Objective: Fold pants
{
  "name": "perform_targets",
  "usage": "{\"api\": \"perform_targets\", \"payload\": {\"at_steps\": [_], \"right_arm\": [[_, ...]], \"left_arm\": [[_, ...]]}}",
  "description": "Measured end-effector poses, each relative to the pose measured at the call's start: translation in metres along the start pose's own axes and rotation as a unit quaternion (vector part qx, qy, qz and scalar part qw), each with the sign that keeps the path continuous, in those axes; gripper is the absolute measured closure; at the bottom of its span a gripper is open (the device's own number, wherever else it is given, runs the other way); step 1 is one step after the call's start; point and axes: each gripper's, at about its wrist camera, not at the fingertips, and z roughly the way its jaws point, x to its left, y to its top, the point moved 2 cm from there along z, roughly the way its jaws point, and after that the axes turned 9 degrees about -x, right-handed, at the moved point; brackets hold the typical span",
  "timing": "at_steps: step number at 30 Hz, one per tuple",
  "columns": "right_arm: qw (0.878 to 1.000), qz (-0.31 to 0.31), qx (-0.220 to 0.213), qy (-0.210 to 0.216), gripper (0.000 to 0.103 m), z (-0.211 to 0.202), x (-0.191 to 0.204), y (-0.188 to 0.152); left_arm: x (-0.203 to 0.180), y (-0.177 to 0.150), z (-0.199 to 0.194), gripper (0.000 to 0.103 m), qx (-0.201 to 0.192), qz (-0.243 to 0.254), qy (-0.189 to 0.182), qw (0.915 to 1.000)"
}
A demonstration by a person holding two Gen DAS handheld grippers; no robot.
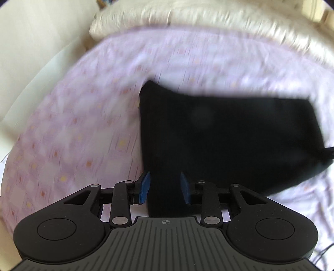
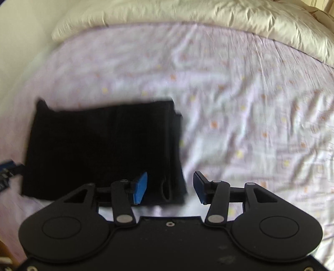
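Note:
The black pants [image 1: 225,141] lie folded into a compact rectangle on the bed; they also show in the right wrist view [image 2: 100,150], with stacked folded edges on their right side. My left gripper [image 1: 165,187] is open and empty, over the near left edge of the pants. My right gripper [image 2: 170,187] is open and empty, over the near right corner of the pants. Part of the left gripper [image 2: 8,168] shows at the left edge of the right wrist view. Both views are blurred by motion.
The bed has a lilac sheet [image 2: 250,125] with small orange and yellow squares, wrinkled on the right. A cream duvet [image 2: 187,14] is bunched along the far side. A pale wall [image 1: 31,41] stands to the left.

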Motion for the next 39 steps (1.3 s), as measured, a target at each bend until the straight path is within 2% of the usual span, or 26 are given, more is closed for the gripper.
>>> {"api": "perform_targets", "payload": {"at_steps": [1, 2, 5, 8, 13, 17, 21, 26, 30, 33, 36, 39], "right_arm": [[1.0, 0.001, 0.007, -0.002, 0.052, 0.005, -0.001, -0.006], [1.0, 0.009, 0.008, -0.003, 0.052, 0.007, -0.003, -0.009], [1.0, 0.007, 0.005, -0.009, 0.052, 0.006, 0.001, -0.006], [1.0, -0.006, -0.019, -0.009, 0.051, -0.009, 0.005, 0.0], [0.995, 0.001, -0.096, 0.008, 0.05, -0.067, 0.008, -0.002], [0.993, 0.027, -0.105, 0.053, 0.05, -0.108, 0.004, -0.011], [0.992, 0.026, -0.104, 0.067, 0.05, -0.144, 0.005, -0.023], [0.993, 0.011, -0.106, 0.049, 0.049, -0.178, 0.008, -0.036], [0.989, 0.009, -0.137, 0.047, 0.049, -0.208, 0.006, -0.047], [0.986, -0.001, -0.163, 0.022, 0.048, -0.23, 0.007, -0.055], [0.986, -0.015, -0.168, -0.007, 0.048, -0.243, 0.013, -0.063], [0.986, -0.014, -0.164, 0.007, 0.048, -0.253, 0.014, -0.072]], "left_arm": [[0.001, -0.006, 0.011, 0.07, 0.028, 0.002, 0.005, 0.9996], [0.003, -0.009, 0.016, 0.07, 0.037, -0.008, 0.003, 0.9993], [0.01, -0.004, 0.007, 0.072, 0.027, -0.044, 0.003, 0.9987], [0.01, -0.002, -0.017, 0.072, 0.002, -0.067, 0.006, 0.9977], [0.001, 0.004, -0.063, 0.072, -0.035, -0.106, 0.006, 0.9937], [-0.014, 0.003, -0.1, 0.072, -0.04, -0.128, 0.016, 0.9908], [-0.034, 0.003, -0.132, 0.072, -0.055, -0.113, 0.023, 0.9918], [-0.054, -0.003, -0.169, 0.072, -0.085, -0.107, 0.051, 0.9893], [-0.062, -0.01, -0.191, 0.071, -0.089, -0.109, 0.036, 0.9894], [-0.066, -0.015, -0.203, 0.071, -0.085, -0.119, 0.024, 0.989], [-0.07, -0.022, -0.212, 0.071, -0.085, -0.122, 0.022, 0.9886], [-0.073, -0.027, -0.219, 0.071, -0.084, -0.122, 0.021, 0.9888]]}}
